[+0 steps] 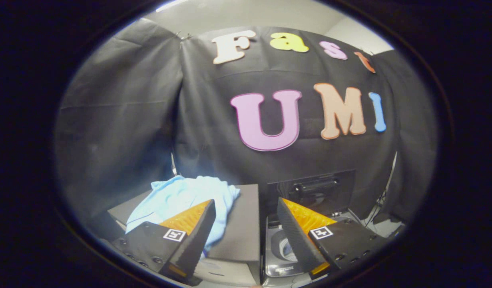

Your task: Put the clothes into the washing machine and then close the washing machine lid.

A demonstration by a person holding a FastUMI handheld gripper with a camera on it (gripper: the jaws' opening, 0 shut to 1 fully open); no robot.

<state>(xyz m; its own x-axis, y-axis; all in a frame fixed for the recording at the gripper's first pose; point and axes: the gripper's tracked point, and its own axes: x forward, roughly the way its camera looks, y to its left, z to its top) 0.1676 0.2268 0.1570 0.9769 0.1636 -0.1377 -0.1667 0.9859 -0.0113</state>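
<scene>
The light blue crumpled cloth garment (182,200) is lying on the flat top of a dark grey box-shaped stand (242,232), spreading over its far left part and hanging partly over the left edge, while the right strip of that top is sitting bare. Just right of the stand, across a narrow dark gap, the small grey top-loading washing machine (285,256) is standing with its dark lid (317,192) raised upright at the far side, so the round drum opening (283,248) is facing up and lying partly behind the right finger. The gripper (246,210) is hovering near and above both, its two fingers spread wide apart and holding nothing; the left fingertip is overlapping the garment's near right edge, though whether it is touching cannot be told, and the right fingertip is pointing over the machine's left rim. Between the fingers there is open room over the stand's right edge. The black cloth booth wall (122,120) is hanging close behind everything.
</scene>
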